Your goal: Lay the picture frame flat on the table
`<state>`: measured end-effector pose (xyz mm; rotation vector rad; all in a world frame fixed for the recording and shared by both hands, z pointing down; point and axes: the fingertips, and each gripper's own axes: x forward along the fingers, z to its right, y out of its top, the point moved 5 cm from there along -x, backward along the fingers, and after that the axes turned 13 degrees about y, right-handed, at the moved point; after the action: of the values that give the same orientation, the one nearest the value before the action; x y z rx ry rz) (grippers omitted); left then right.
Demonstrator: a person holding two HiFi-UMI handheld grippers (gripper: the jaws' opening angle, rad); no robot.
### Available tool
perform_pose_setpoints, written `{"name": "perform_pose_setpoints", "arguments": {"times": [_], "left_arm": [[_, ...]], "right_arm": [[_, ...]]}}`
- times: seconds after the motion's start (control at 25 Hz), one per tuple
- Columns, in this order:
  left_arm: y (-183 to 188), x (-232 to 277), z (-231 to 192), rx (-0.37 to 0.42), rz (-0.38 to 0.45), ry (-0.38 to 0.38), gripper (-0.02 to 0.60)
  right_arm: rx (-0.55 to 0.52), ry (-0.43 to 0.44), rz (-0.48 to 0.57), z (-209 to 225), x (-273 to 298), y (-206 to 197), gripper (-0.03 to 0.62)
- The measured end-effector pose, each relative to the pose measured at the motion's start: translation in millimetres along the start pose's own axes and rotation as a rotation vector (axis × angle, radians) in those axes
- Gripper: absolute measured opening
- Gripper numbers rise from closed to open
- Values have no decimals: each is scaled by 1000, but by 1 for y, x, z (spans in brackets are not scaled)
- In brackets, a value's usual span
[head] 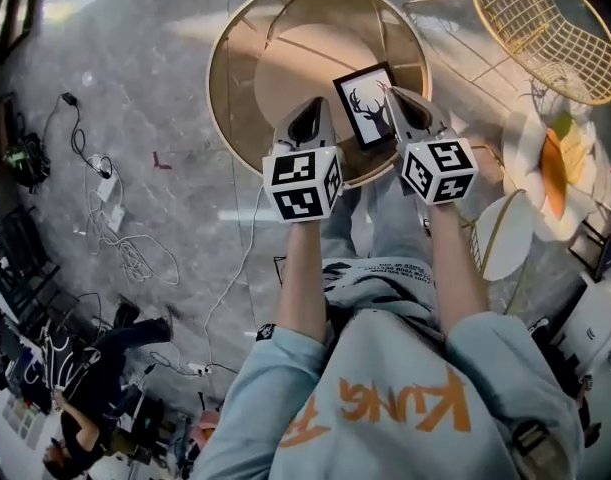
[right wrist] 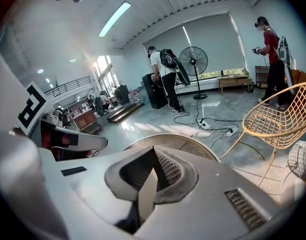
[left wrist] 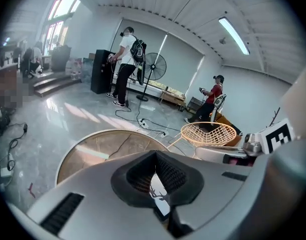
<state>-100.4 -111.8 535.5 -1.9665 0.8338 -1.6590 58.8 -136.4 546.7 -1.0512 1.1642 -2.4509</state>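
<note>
A large, bright hall is seen, with a grey polished stone floor (head: 135, 88) across which loose cables (head: 115, 228) are strewn. Far behind, other persons and a black pedestal fan (left wrist: 154, 66) can be made out. A yellow wire-mesh chair (head: 545, 28) is set near the round wooden counter (head: 285, 63), which is edged by a pale rim and carries nothing but the task's thing.

Towards the near right of that counter the black picture frame (head: 367, 106) is found, its white print of a deer silhouette turned upward. It is judged to lie flat on the wood, though contact cannot be confirmed from above.

It is flanked by the left hand-held gripper (head: 312, 106) and the right hand-held gripper (head: 397, 96), both held above the counter and pointed downward. The left one's pads are pressed together with nothing pinched; the deer print is only glimpsed through the gap behind the tips. The right one's pads meet likewise. A pale sliver behind them cannot be identified, and no grip on the frame is evident.

The laying step is therefore judged done. Next, only a clean withdrawal is called for, with the frame left undisturbed.
</note>
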Motion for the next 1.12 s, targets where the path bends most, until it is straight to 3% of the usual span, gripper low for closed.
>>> {"name": "perform_pose_setpoints", "arguments": {"times": [0.24,0.52,0.88,1.12], "left_arm": [[54,-38,1,-14,140,48,20],[132,-87,12,18,305,39,20],[226,-148,21,77,546,41,20],[250,-174,22,89,627,35,20]], "right_arm": [[10,-31,88,-16,-22,47,-3],[-9,-47,217,-44,-51,120,-3],[-247,-38,350,-90,-87,230,-3],[-332,-52,414,-106,-109,261,-3]]}}
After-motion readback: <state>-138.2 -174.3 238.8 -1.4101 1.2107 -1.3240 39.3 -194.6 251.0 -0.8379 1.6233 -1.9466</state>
